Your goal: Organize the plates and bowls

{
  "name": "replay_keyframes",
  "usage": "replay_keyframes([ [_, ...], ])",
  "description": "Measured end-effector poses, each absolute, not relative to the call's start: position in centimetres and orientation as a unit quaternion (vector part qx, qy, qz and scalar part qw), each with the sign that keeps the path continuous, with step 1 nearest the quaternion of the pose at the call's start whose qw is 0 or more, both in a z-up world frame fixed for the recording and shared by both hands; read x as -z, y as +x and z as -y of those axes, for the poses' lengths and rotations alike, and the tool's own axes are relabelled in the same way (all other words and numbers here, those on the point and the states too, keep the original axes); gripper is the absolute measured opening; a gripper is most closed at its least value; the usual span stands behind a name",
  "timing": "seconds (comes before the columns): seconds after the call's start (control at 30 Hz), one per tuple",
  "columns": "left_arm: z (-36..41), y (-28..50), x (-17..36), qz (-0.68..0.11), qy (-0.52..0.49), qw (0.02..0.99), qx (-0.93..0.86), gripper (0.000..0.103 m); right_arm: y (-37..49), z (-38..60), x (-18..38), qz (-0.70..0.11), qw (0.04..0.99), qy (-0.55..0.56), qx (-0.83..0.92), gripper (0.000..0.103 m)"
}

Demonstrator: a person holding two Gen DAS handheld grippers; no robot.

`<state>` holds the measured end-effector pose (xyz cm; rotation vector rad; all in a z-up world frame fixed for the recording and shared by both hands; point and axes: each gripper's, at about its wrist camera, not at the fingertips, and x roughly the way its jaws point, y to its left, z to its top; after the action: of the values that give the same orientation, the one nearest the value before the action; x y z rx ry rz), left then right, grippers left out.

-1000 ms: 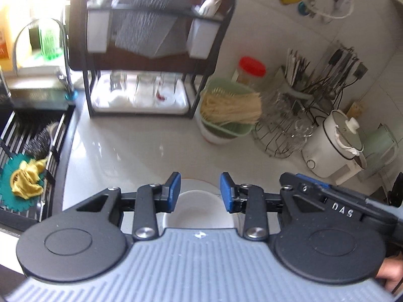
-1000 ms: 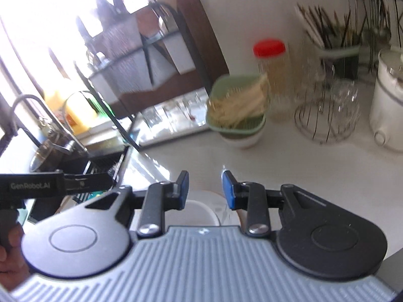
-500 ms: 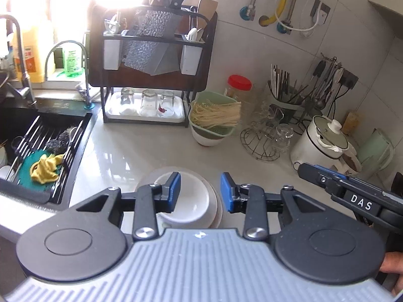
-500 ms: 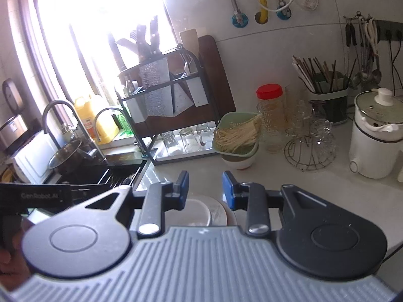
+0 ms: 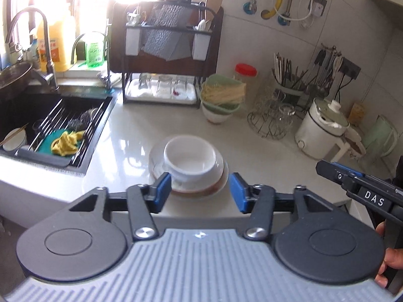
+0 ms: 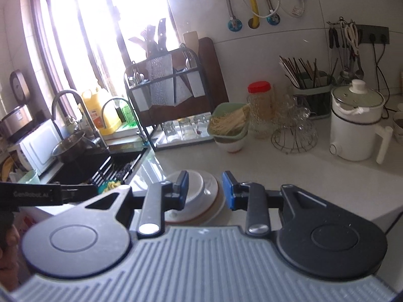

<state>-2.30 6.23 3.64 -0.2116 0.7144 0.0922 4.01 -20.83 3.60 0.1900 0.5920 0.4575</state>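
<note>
On the pale kitchen surface (image 5: 131, 136), a white bowl (image 5: 190, 157) is seen nested on stacked plates (image 5: 214, 178), just ahead of both grippers. The left gripper (image 5: 200, 191) and right gripper (image 6: 205, 188) are held wide open and empty, the left judged nearer and more squarely aligned.

right gripper (image 6: 205, 190): lower centre, jaws apart, nothing between them | white bowl (image 6: 195, 188): on stacked plates (image 6: 214, 201) just beyond the jaws, on the pale tabletop (image 6: 289, 173) | left gripper (image 6: 47, 193): black, at left edge | sink (image 6: 100, 163): left | white kettle (image 6: 352, 128): right
</note>
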Motion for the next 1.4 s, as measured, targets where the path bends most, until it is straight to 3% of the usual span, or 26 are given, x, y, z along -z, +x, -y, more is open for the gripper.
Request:
replay_keyframes([
  [0.07, -6.0, -3.3, -3.2, -0.353, -0.103, 0.929, -0.051, 0.077, 3.2, 21.1, -3.3, -0.283, 0.929, 0.091, -0.222, 0.062],
  [0.17, -5.7, -4.6, -2.7, -0.351, -0.101, 0.929, -0.06, 0.089, 2.1, 21.4, -3.0, -0.281, 0.929, 0.081, -0.226, 0.07],
  [0.33, -5.3, -6.1, -1.9, -0.355, -0.101, 0.927, -0.07, 0.097, 0.6, 22.2, -2.5, -0.272, 0.933, 0.07, -0.227, 0.072],
  [0.43, -4.9, -6.7, -1.5, -0.358, -0.096, 0.926, -0.075, 0.098, -0.2, 22.7, -2.2, -0.26, 0.936, 0.068, -0.226, 0.088],
  [1.4, -3.2, -7.8, -1.0, -0.351, -0.084, 0.927, -0.107, 0.098, -1.0, 24.1, -0.7, -0.281, 0.934, 0.077, -0.209, 0.088],
])
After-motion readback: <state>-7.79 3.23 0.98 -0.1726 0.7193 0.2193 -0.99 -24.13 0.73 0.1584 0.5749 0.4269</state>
